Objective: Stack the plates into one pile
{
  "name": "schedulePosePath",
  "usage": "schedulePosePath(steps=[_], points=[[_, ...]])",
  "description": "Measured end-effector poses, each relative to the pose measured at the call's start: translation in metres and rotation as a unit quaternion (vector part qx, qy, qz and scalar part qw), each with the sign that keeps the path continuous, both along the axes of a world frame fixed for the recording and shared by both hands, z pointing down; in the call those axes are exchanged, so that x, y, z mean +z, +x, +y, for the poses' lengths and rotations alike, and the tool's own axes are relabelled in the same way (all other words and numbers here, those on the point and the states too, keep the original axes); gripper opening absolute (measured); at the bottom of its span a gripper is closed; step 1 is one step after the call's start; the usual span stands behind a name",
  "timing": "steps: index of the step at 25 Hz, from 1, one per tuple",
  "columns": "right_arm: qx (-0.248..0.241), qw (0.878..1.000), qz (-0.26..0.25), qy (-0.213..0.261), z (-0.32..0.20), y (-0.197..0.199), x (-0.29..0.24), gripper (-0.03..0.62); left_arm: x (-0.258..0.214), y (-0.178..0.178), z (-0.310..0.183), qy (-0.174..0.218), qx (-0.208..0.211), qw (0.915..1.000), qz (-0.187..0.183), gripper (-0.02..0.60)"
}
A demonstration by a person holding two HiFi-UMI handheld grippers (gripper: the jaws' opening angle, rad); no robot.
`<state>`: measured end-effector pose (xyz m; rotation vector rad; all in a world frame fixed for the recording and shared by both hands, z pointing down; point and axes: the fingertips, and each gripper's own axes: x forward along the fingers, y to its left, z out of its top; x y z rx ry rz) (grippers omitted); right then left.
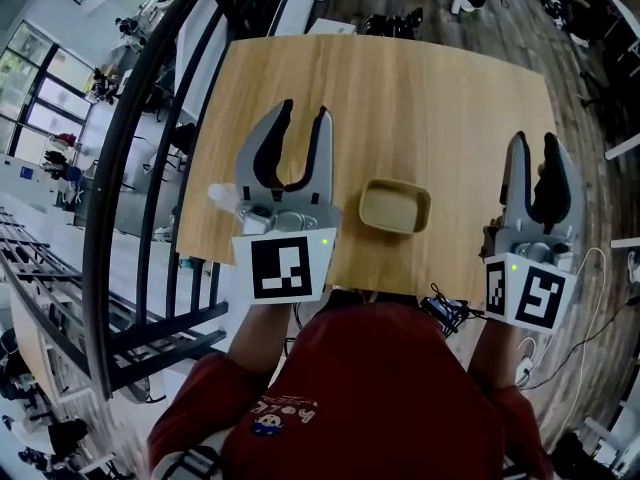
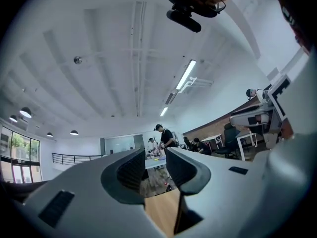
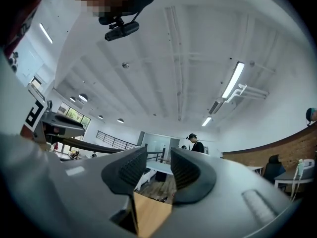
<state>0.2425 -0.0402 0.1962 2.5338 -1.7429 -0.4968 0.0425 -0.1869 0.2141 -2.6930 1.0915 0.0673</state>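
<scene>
Head view, nearest first: person's red shirt (image 1: 370, 388) fills the bottom, with a tangle of cable (image 1: 447, 314) at the near edge of the surface (image 1: 400, 98). Left gripper (image 1: 304, 110) is held above the surface's left part, jaws spread wide, nothing between them. Right gripper (image 1: 534, 143) is out past the right edge, jaws apart with a narrower gap, also empty. Both gripper views look up at the ceiling and the far room, with just a sliver of wood below the jaws.

Plates: one tan squarish plate (image 1: 395, 206) shows, between the two grippers, close to the near edge. Can't tell if it's a single plate or several already nested. No other plate in sight.

Risks, as I judge them:
- The plate is near the edge, so a clumsy nudge from either gripper could slide it off toward the person.
- Neither gripper view shows the plate, so an approach from here relies on the head view and a jaw could land on the rim and tip it.
- The right gripper could snag the cable when lowering.

Beyond the far edge: dark floor, with a black railing (image 1: 130, 168) curving at left.
</scene>
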Motion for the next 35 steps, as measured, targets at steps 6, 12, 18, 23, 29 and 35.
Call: schedulePosePath(steps=[6,12,18,23,29,35], points=[[0.006,1.000,-0.018,-0.012,-0.003,0.000,0.017,0.129,0.011,-0.008,-0.006,-0.021,-0.013,0.9997,0.004,0.100],[0.011,0.999,-0.034,-0.004,0.000,0.009,0.018,0.011,0.009,-0.002,-0.004,-0.017,-0.011,0.9998,-0.001,0.012],[0.008,0.998,-0.043,0.048,0.010,0.010,0.005,0.009,0.012,0.004,-0.006,-0.036,-0.013,0.9993,-0.002,0.006],[0.008,0.998,-0.039,0.047,0.008,0.014,0.003,0.009,0.007,0.003,-0.006,-0.030,-0.020,0.9993,0.005,0.006],[0.008,0.999,-0.038,0.031,0.004,0.013,0.008,0.009,0.009,0.002,-0.005,-0.034,-0.020,0.9992,0.007,0.006],[0.003,0.999,-0.036,0.026,-0.001,0.013,0.011,0.009,0.011,0.003,-0.007,-0.031,-0.013,0.9994,0.012,0.006]])
